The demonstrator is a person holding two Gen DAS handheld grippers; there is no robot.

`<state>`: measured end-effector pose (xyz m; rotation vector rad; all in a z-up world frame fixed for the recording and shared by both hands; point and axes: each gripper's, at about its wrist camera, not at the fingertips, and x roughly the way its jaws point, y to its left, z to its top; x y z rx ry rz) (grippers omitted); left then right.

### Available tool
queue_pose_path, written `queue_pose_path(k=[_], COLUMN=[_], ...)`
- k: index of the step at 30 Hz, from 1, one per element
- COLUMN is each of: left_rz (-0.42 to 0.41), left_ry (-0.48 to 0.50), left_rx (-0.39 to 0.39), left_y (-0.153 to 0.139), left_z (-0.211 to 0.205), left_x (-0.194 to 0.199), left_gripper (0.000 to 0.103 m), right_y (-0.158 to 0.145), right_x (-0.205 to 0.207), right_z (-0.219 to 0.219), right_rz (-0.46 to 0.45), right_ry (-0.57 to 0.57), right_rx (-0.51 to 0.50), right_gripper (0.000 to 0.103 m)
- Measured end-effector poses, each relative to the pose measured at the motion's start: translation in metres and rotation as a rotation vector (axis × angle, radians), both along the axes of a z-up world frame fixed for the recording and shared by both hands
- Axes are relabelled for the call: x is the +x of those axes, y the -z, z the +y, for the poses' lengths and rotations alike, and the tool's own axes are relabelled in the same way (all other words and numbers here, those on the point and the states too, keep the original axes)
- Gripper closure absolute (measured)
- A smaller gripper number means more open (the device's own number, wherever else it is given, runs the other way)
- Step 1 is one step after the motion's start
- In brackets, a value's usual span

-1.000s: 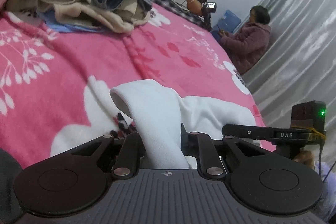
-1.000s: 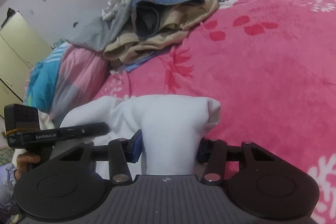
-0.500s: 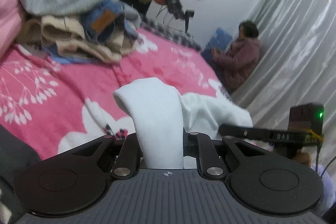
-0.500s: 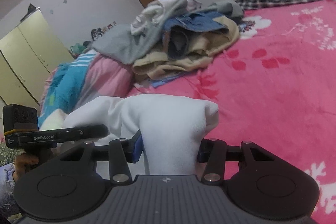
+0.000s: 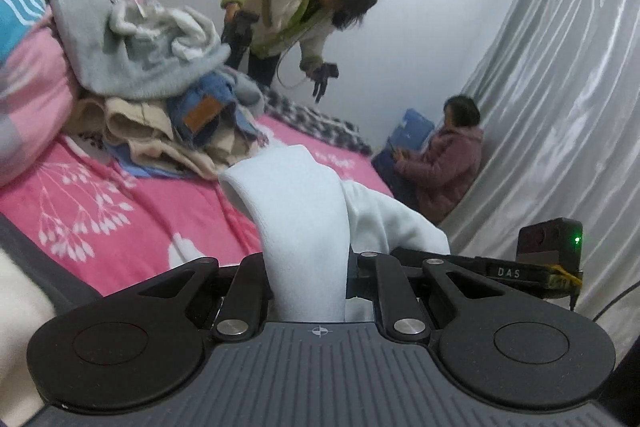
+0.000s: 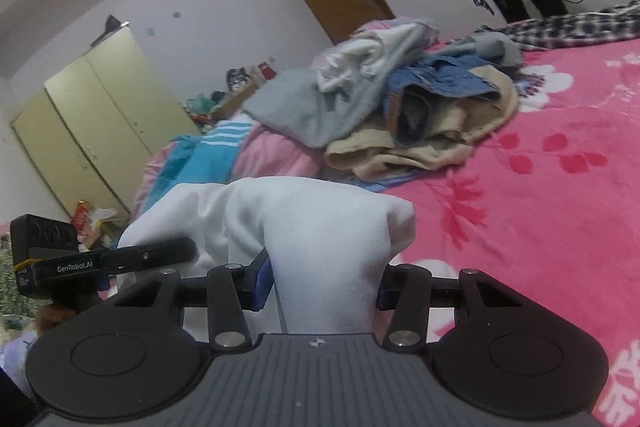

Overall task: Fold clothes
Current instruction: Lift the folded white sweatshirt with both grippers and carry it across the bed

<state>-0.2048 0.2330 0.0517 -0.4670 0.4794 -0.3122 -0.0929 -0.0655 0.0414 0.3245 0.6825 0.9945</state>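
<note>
Two grippers, the left gripper (image 5: 306,267) and the right gripper (image 6: 324,281), each pinch one white garment (image 5: 296,211). One clothes pile (image 6: 416,111) lies at 12 o'clock on the pink bed (image 6: 540,211).

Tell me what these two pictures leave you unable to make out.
- Left wrist view: the left hand-held gripper has its fingertips buried in the white garment.
- Right wrist view: the right hand-held gripper likewise; the garment's lower part falls below its body.
- Clothes pile: the lower pieces are covered.
</note>
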Motion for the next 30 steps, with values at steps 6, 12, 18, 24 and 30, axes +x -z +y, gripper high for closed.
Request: queue_pose_path(k=[6, 12, 18, 24, 30], left_rz=[-0.024, -0.060, -0.080, -0.110, -0.122], left_ry=[-0.043, -0.078, -0.130, -0.224, -0.324], left_rx=[-0.037, -0.052, -0.091, -0.088, -0.096], left_y=[-0.013, -0.026, -0.036, -0.051, -0.067], left_z=[0.013, 0.027, 0.045, 0.067, 0.095], left_x=[-0.015, -0.032, -0.049, -0.074, -0.102], left_gripper=[0.090, 0.090, 0.090, 0.090, 0.090], right_y=[-0.019, -0.034, -0.047, -0.062, -0.083], right_x=[-0.005, -0.006, -0.009, -0.009, -0.015], right_z=[0.019, 0.039, 0.062, 0.101, 0.159], right_rz=[-0.034, -0.060, -0.078, -0.087, -0.139], right_ry=[-0.053, -0.088, -0.141, -0.233, -0.347], right_rx=[-0.003, 0.012, 0.022, 0.034, 0.031], right_gripper=[0.052, 0.052, 0.052, 0.052, 0.052])
